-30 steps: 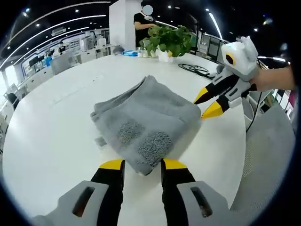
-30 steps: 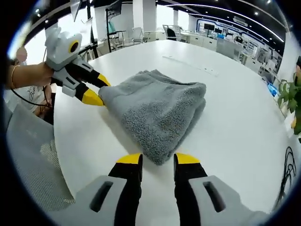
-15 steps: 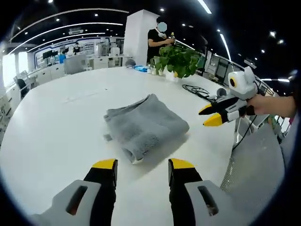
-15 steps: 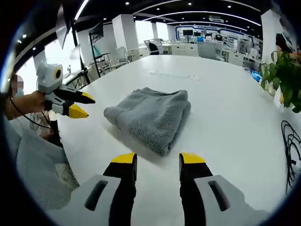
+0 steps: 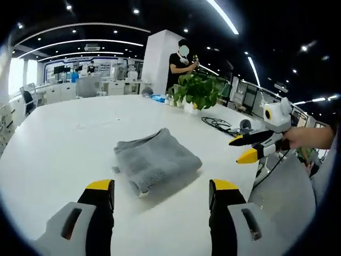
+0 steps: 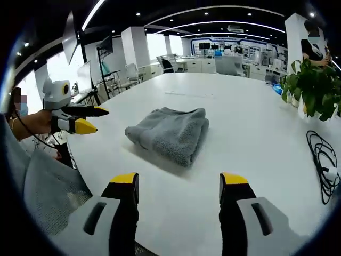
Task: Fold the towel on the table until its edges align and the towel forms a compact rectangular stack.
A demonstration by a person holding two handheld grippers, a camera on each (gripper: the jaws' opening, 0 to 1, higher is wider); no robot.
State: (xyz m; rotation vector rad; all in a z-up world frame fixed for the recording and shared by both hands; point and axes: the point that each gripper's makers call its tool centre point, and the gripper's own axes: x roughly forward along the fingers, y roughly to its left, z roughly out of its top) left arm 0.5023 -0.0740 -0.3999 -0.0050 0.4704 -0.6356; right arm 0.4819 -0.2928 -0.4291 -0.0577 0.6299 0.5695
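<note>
1. Towel [image 5: 156,162]: grey terry cloth, lying folded in a thick, roughly rectangular stack near the middle of the white bench [image 5: 64,138]. In the right gripper view the towel [image 6: 170,133] shows a rounded fold along its right side and layered edges toward the near left corner.
2. Left claw [image 5: 160,188]: jaws spread wide, empty, held off the bench and apart from the towel. It also appears from the side in the right gripper view [image 6: 89,119], again with the tips parted and nothing between them.
3. Right claw [image 6: 179,180]: jaws wide apart, empty, well short of the towel. In the left gripper view [image 5: 243,148] it hangs off to the towel's right, tips parted.
4. Handling, judged: the towel looks soft, limp and light. It will likely sag and drape if lifted by one point, and its pile should give good friction against the jaws. It is not fragile.
5. Hold, judged: any correction is best made by pinching all layers at a corner or along an open edge, one claw to each corner, since a grip on the top layer alone would peel the stack open.
6. Progress, judged: edges look roughly aligned and the stack compact, so the fold appears near or at its final state.
7. Surroundings: plant [image 5: 196,90] and black cable [image 6: 319,160] sit on the far part of the bench, well apart from the towel.
</note>
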